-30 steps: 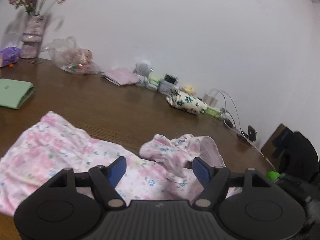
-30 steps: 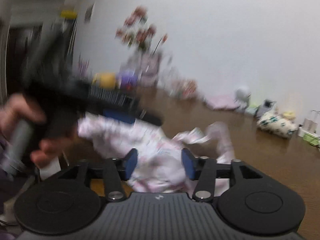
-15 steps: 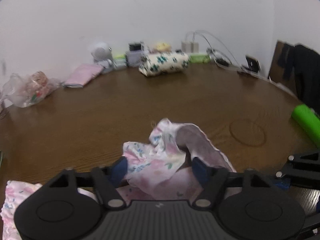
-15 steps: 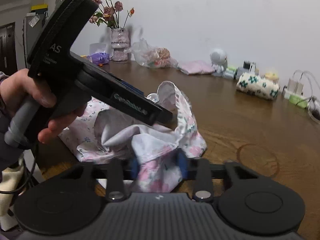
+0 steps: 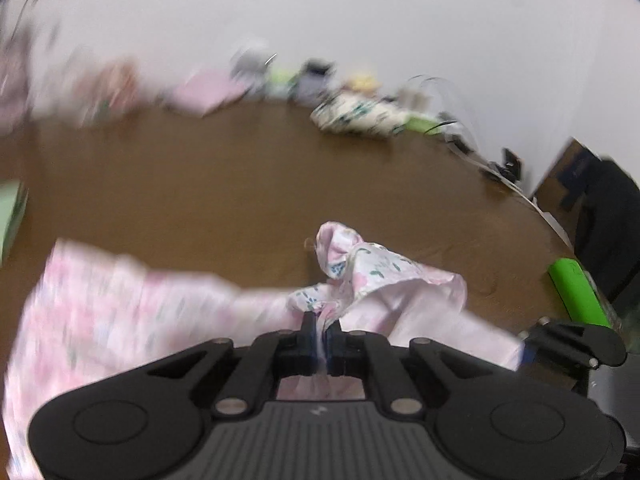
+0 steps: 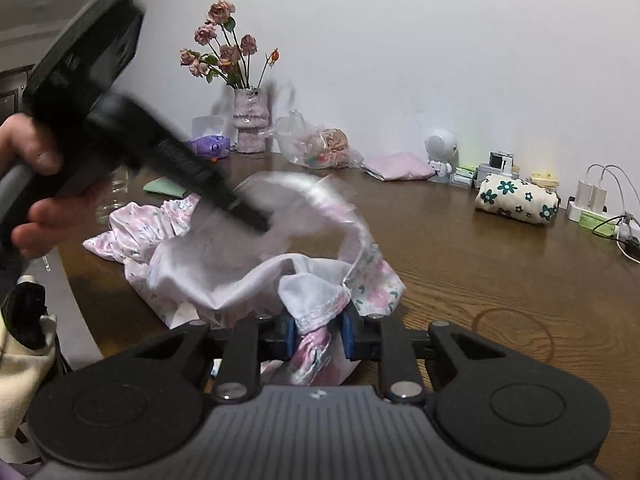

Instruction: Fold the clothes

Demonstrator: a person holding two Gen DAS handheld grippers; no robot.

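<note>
A pink floral garment lies crumpled on the brown wooden table. My left gripper is shut on a bunched fold of it, and the cloth rises just ahead of the fingers. In the right wrist view the same garment is lifted, with its white inside showing. My right gripper is shut on a hem of it between blue pads. The left gripper, held in a hand, shows blurred at the upper left and pinches the cloth's raised edge.
Along the back wall stand a vase of flowers, a plastic bag, a folded pink cloth, a small white robot toy, a flowered roll and chargers with cables. A green roll lies at the table's right edge.
My left gripper has shut on the garment and swung, blurring its view. My right gripper stays shut on the hem. The cloth between them has lifted and opened out.
</note>
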